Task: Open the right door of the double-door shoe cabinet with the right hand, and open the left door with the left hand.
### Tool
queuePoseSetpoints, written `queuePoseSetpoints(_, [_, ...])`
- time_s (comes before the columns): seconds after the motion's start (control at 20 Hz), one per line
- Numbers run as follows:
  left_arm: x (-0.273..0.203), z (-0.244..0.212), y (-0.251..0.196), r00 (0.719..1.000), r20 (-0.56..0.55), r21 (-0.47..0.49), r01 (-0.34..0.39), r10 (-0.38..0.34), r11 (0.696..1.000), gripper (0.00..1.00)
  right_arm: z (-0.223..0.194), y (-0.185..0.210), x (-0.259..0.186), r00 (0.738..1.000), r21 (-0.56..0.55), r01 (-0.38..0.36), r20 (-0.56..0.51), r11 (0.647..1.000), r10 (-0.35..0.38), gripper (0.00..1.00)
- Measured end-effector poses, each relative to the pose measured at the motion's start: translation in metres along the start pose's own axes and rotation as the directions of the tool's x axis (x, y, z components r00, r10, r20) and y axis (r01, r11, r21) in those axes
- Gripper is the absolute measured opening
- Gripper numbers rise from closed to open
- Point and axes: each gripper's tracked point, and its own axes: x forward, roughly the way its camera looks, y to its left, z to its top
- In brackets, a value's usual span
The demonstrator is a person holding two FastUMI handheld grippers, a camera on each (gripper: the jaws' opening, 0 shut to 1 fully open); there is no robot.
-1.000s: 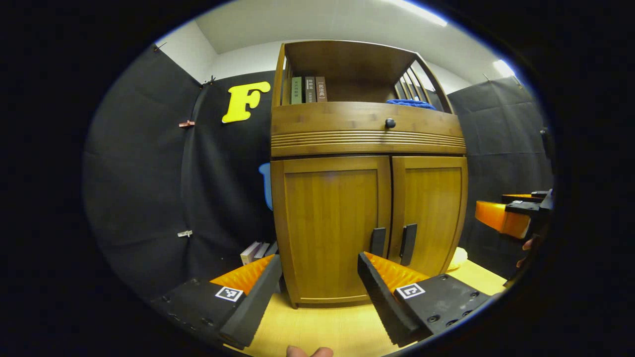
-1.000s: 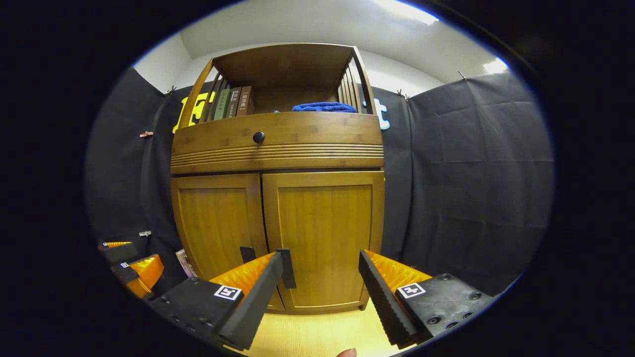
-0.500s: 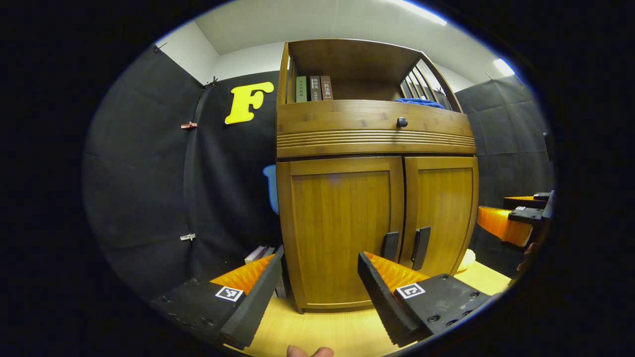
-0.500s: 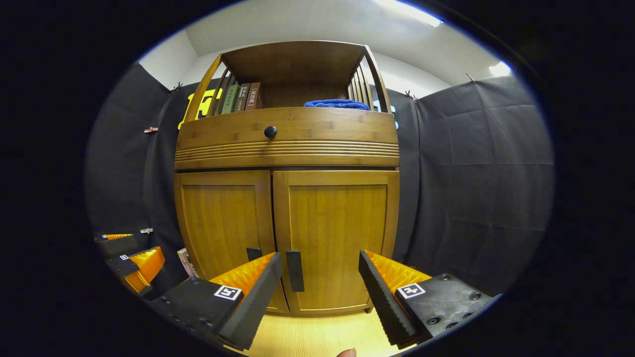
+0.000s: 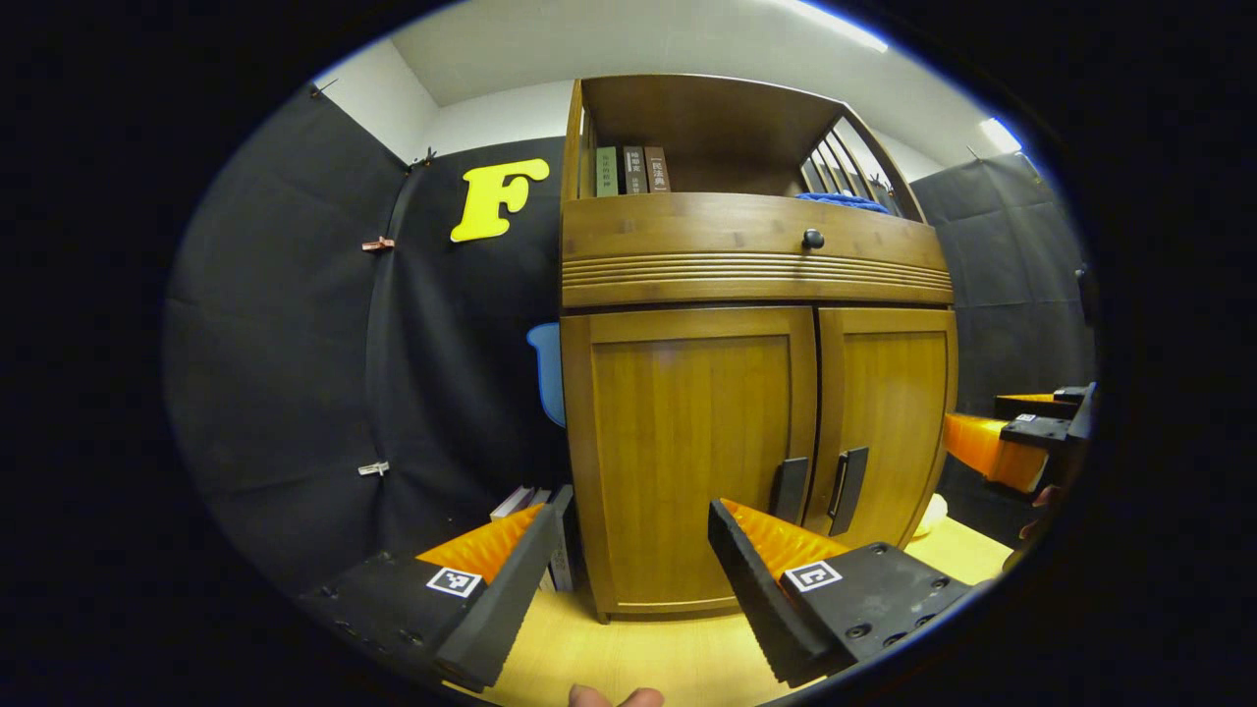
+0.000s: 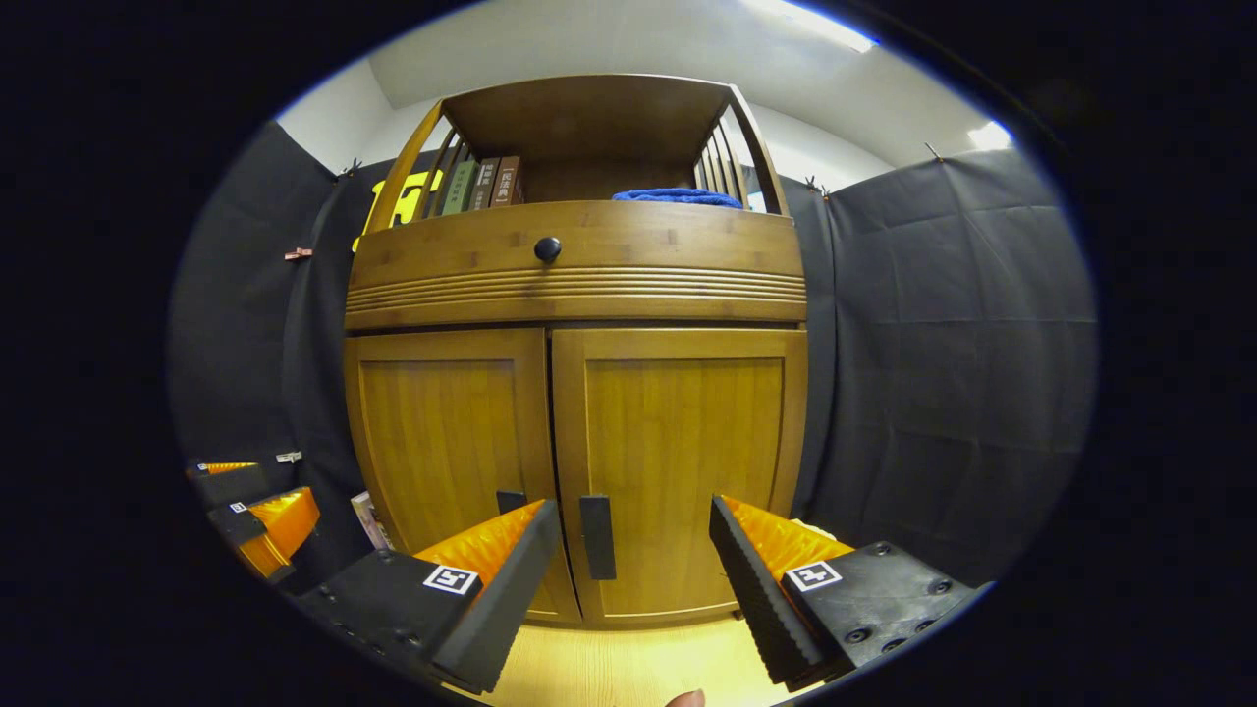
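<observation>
Grippers poised before closed shoe cabinet

Shoe cabinet (image 6: 574, 393) stands on a pale wooden surface (image 6: 628, 668), both doors shut. The right gripper (image 6: 633, 570) is spread wide, facing the right door (image 6: 683, 462); its dark handle (image 6: 596, 536) sits between the fingers, apparently not yet touched, though depth is hard to judge. The left gripper (image 5: 628, 574), also spread, faces the left door (image 5: 692, 442), with that door's handle (image 5: 789, 489) off to one side. To do this well, the right gripper should centre on the handle, pinch it, then pull along the hinge's arc.
</observation>
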Motion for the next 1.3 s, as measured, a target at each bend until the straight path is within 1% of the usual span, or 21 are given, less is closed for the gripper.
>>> queuePoseSetpoints(0.05, [-0.001,0.000,0.001,1.000,-0.001,-0.006,0.001,-0.001,1.000,0.99,-0.003,0.003,0.004,1.000,0.007,-0.011,-0.005,1.000,0.011,0.98])
queuePoseSetpoints(0.1, [-0.001,-0.001,0.003,1.000,-0.001,-0.008,0.000,0.000,1.000,0.93,-0.009,0.005,0.011,1.000,0.015,-0.017,-0.021,1.000,0.017,0.98])
queuePoseSetpoints(0.15, [-0.001,-0.003,0.005,1.000,-0.002,-0.006,-0.001,0.001,1.000,0.96,-0.016,0.008,0.018,0.999,0.020,-0.024,-0.039,1.000,0.025,0.97])
queuePoseSetpoints(0.35, [-0.002,-0.013,0.010,1.000,-0.026,0.003,-0.016,0.016,1.000,0.96,-0.051,0.009,0.053,0.995,0.024,-0.036,-0.096,0.999,0.038,0.98])
queuePoseSetpoints(0.4, [-0.002,-0.014,0.011,0.999,-0.032,0.001,-0.019,0.019,1.000,0.96,-0.059,0.011,0.062,0.994,0.025,-0.033,-0.108,0.999,0.035,0.96])
queuePoseSetpoints(0.5, [-0.004,-0.015,0.014,0.999,-0.036,-0.002,-0.033,0.033,0.999,0.96,-0.075,0.014,0.082,0.990,0.031,-0.033,-0.133,0.999,0.036,0.96])
queuePoseSetpoints(0.55, [-0.005,-0.016,0.016,0.998,-0.037,-0.004,-0.041,0.041,0.999,0.96,-0.080,0.014,0.090,0.989,0.025,-0.034,-0.141,0.999,0.037,0.98])
queuePoseSetpoints(0.7, [-0.007,-0.014,0.018,0.997,-0.038,0.003,-0.061,0.061,0.998,0.96,-0.102,0.017,0.114,0.984,-0.011,-0.046,-0.175,0.999,0.043,0.98])
queuePoseSetpoints(0.75, [-0.007,-0.014,0.018,0.997,-0.035,0.007,-0.067,0.067,0.998,0.99,-0.108,0.019,0.122,0.981,-0.007,-0.048,-0.187,0.999,0.045,0.98])
queuePoseSetpoints(0.8, [-0.008,-0.013,0.019,0.997,-0.032,0.011,-0.073,0.073,0.997,0.96,-0.110,0.019,0.131,0.980,-0.017,-0.043,-0.193,0.999,0.039,0.93])
queuePoseSetpoints(0.85, [-0.008,-0.012,0.019,0.996,-0.031,0.015,-0.078,0.079,0.997,0.96,-0.113,0.019,0.136,0.981,-0.031,-0.043,-0.191,0.999,0.037,0.90])
queuePoseSetpoints(0.9, [-0.008,-0.011,0.020,0.996,-0.031,0.018,-0.085,0.085,0.996,0.99,-0.116,0.020,0.137,0.980,-0.041,-0.040,-0.199,0.998,0.032,0.84])
queuePoseSetpoints(0.95, [-0.008,-0.012,0.021,0.995,-0.030,0.020,-0.091,0.092,0.996,0.99,-0.121,0.024,0.141,0.979,-0.035,-0.044,-0.199,0.998,0.036,0.70])
queuePoseSetpoints(1.0, [-0.009,-0.011,0.022,0.995,-0.031,0.019,-0.098,0.099,0.995,0.96,-0.122,0.025,0.143,0.979,-0.031,-0.045,-0.201,0.998,0.038,0.55])
queuePoseSetpoints(1.05, [-0.011,-0.011,0.022,0.994,-0.033,0.018,-0.104,0.104,0.994,0.99,-0.122,0.026,0.146,0.979,-0.029,-0.050,-0.198,0.998,0.043,0.48])
queuePoseSetpoints(1.1, [-0.013,-0.011,0.023,0.993,-0.034,0.017,-0.109,0.110,0.994,0.99,-0.122,0.028,0.146,0.979,-0.013,-0.046,-0.201,0.999,0.042,0.41])
queuePoseSetpoints(1.15, [-0.015,-0.011,0.023,0.993,-0.034,0.017,-0.114,0.114,0.993,0.96,-0.119,0.024,0.147,0.980,-0.010,-0.019,-0.197,1.000,0.017,0.39])
queuePoseSetpoints(1.2, [-0.016,-0.011,0.024,0.992,-0.036,0.020,-0.120,0.120,0.993,0.99,-0.120,0.026,0.144,0.978,0.020,-0.027,-0.206,0.999,0.030,0.44])
queuePoseSetpoints(1.25, [-0.019,-0.013,0.025,0.991,-0.038,0.023,-0.125,0.126,0.992,0.96,-0.118,0.028,0.143,0.978,0.025,-0.029,-0.204,0.999,0.034,0.33])
queuePoseSetpoints(1.3, [-0.020,-0.012,0.025,0.990,-0.039,0.025,-0.133,0.134,0.991,0.96,-0.123,0.025,0.150,0.977,0.009,-0.044,-0.207,0.999,0.045,0.33])
